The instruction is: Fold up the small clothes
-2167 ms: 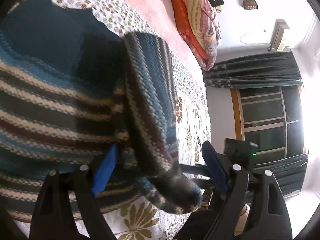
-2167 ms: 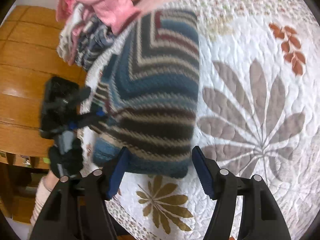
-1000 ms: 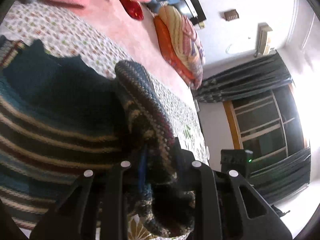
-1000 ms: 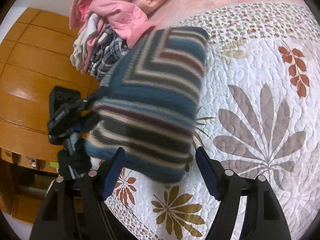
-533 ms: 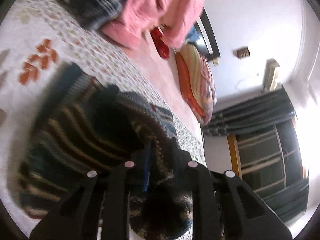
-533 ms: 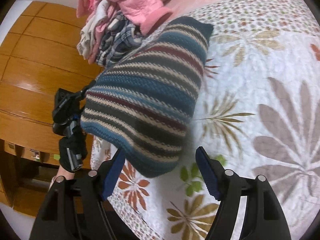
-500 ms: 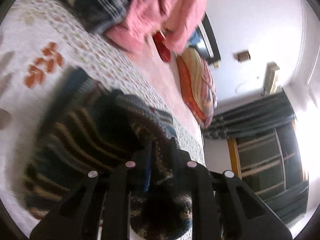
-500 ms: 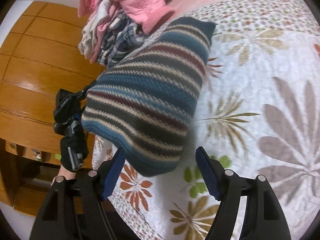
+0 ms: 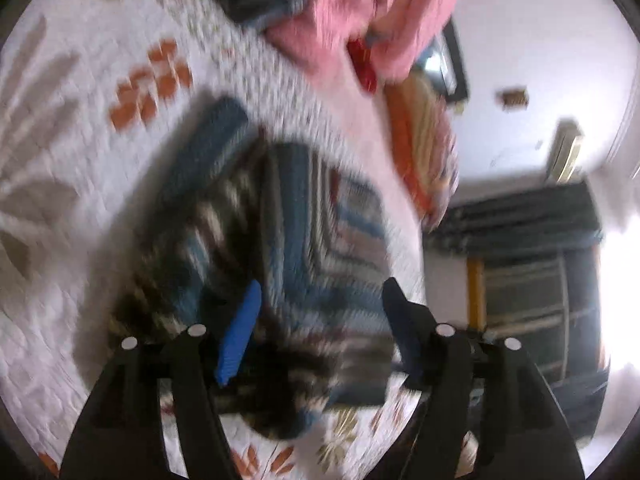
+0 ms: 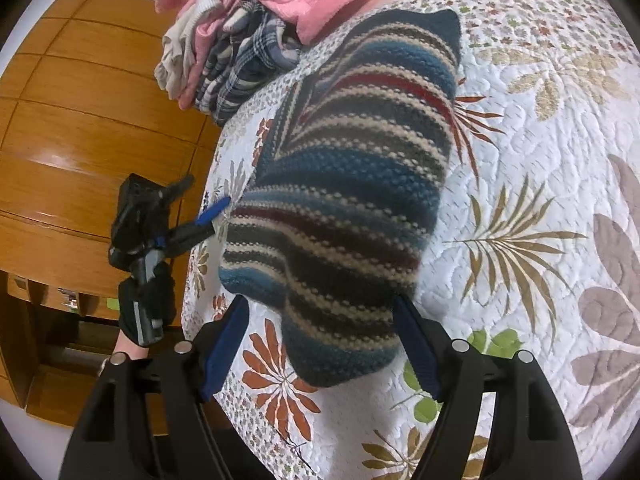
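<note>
Striped knit sweater (image 10: 352,200), folded into a thick pad, lies on the quilted bedspread (image 10: 540,168) directly ahead of the right gripper (image 10: 320,344). Right gripper: jaws spread wide, blue-padded fingers (image 10: 224,348) either side of the sweater's near rounded edge, holding nothing; contact with the knit cannot be judged. Left gripper (image 9: 316,320): jaws also apart, empty, with the sweater just ahead of and between its fingers; this view is motion-blurred. Seen from the right wrist, the left gripper (image 10: 208,220) sits at the sweater's left edge, one blue tip at the fabric, held by a hand (image 10: 144,308) in a dark glove.

Sweater: chunky knit, horizontal bands of blue, cream, dark brown and red, with a chevron pattern toward its far left corner. Bedspread: white, stitched quilting, printed with brown, rust and green leaves. Beyond the sweater, to the far left of the right gripper, lies a heap of clothes (image 10: 256,24): pink quilted fabric, dark plaid, pale cloth. Wooden panelling (image 10: 88,120), glossy, stands left of the bed.
</note>
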Motion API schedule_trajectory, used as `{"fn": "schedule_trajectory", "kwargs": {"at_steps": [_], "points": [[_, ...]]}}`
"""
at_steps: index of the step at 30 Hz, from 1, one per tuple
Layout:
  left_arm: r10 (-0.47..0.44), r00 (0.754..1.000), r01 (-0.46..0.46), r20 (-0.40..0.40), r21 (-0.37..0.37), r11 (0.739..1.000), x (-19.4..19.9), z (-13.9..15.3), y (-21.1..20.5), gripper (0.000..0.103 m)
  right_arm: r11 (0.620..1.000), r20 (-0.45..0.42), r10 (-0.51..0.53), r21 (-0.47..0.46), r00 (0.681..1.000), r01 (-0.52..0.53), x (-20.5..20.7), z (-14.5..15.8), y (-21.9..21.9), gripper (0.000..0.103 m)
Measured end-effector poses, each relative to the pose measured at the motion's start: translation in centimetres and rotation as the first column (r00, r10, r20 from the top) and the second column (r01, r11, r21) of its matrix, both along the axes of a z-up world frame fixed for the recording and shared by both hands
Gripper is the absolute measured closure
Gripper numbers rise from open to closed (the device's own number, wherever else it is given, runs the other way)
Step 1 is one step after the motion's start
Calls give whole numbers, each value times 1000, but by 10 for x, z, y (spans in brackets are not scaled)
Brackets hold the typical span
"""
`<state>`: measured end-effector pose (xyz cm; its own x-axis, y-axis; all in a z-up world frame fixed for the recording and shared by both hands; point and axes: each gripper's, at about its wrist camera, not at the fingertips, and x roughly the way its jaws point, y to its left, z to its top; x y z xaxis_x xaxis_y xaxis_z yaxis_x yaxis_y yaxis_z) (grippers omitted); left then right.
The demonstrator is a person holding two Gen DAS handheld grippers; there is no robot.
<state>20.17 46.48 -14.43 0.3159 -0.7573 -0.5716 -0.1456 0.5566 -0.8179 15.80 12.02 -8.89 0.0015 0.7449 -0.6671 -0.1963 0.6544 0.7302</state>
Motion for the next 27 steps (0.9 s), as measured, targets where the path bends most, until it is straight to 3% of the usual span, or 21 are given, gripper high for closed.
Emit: {"fn": "schedule_trajectory", "kwargs": {"at_steps": [3, 8, 11, 14, 15, 16, 22, 27], "points": [[-42, 997, 47, -61, 70, 996, -3, -16, -11, 32, 1000, -5, -4, -3, 1000, 4, 0, -2, -3, 27], [-80, 994, 81, -77, 10, 997, -4, -24, -26, 32, 1000, -12, 5, -5, 1000, -5, -1, -7, 3, 27], [-135, 989, 137, -57, 30, 990, -3, -22, -48, 34, 1000, -8, 15, -13, 1000, -15, -2, -8, 9, 27], [-124, 990, 126, -62, 25, 992, -2, -24, -54, 65, 999, -4, 21, -24, 1000, -21, -1, -9, 13, 27], [-108, 993, 109, -56, 7, 994, -3, -23, -52, 81, 999, -3, 20, -25, 1000, -21, -1, -9, 14, 27], [-97, 994, 97, -46, -2, 995, -3, -22, -51, 85, 999, -3, 20, -24, 1000, -20, -1, -8, 14, 27], [-62, 992, 65, 111, -22, 998, -6, 35, -20, 91, 1000, -4, 15, 10, 1000, -15, -2, -3, 19, 26], [-74, 987, 74, 142, 8, 997, -7, 49, 13, 92, 999, -10, 50, 17, 999, -50, -4, -2, 33, 26]]}}
